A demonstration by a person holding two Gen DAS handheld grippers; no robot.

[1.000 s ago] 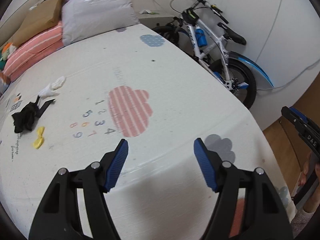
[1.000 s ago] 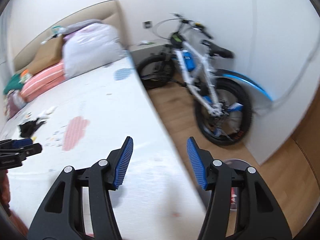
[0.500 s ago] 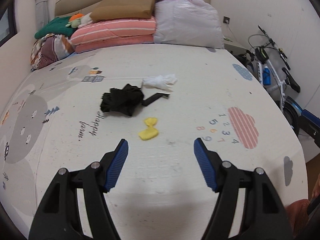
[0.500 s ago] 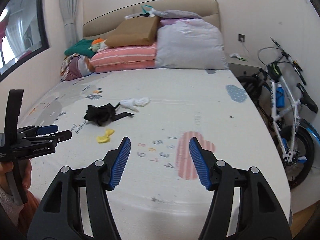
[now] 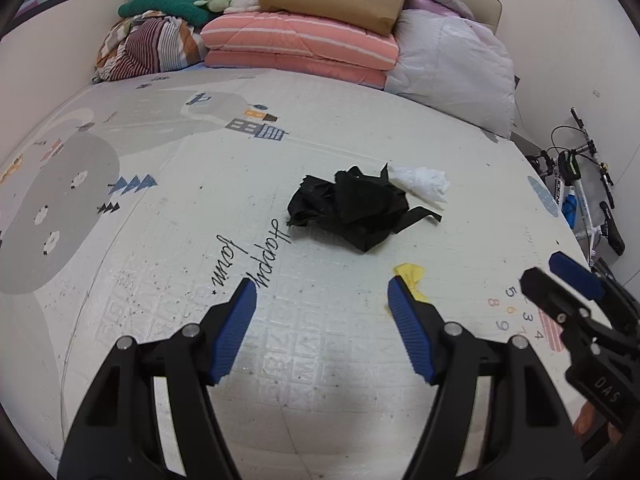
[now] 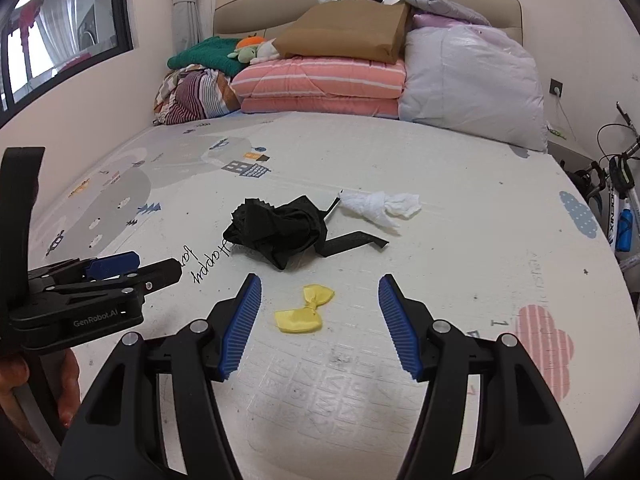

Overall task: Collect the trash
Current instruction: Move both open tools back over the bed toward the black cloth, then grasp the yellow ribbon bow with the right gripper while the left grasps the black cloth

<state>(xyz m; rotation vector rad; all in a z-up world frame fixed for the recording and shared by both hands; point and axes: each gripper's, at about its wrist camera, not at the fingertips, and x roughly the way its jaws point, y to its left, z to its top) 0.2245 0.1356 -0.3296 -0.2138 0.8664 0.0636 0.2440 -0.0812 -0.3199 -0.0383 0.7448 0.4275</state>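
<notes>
Left gripper (image 5: 322, 300): jaws spread, nothing between them, held above the printed mat (image 5: 320, 380) that covers the bed. Right gripper (image 6: 320, 298): jaws spread, having just opened a little wider, nothing gripped; it is also above the mat. Each gripper appears at the edge of the other's view, the two side by side and apart.

Nearest item of trash: a yellow bow (image 6: 304, 310) lying flat on the mat, seen in the gap between the right gripper's jaws but below them, not touched. In the left wrist view it is partly hidden behind the right-hand finger of the left gripper.

Next, further up the mat: a crumpled black bag (image 6: 280, 228) with a flat black strap trailing toward the right, beside the "happy farm" lettering.

Just beyond and right of the bag: a wad of white tissue (image 6: 380, 206), close to the bag; contact cannot be confirmed.

At the head of the bed: folded pink striped bedding (image 6: 320, 80), a brown paper bag (image 6: 344, 34) on top, a pale bagged quilt (image 6: 472, 84) to the right, a green knit and striped cloth to the left.

A bicycle (image 6: 618, 200) stands off the bed's right side.
</notes>
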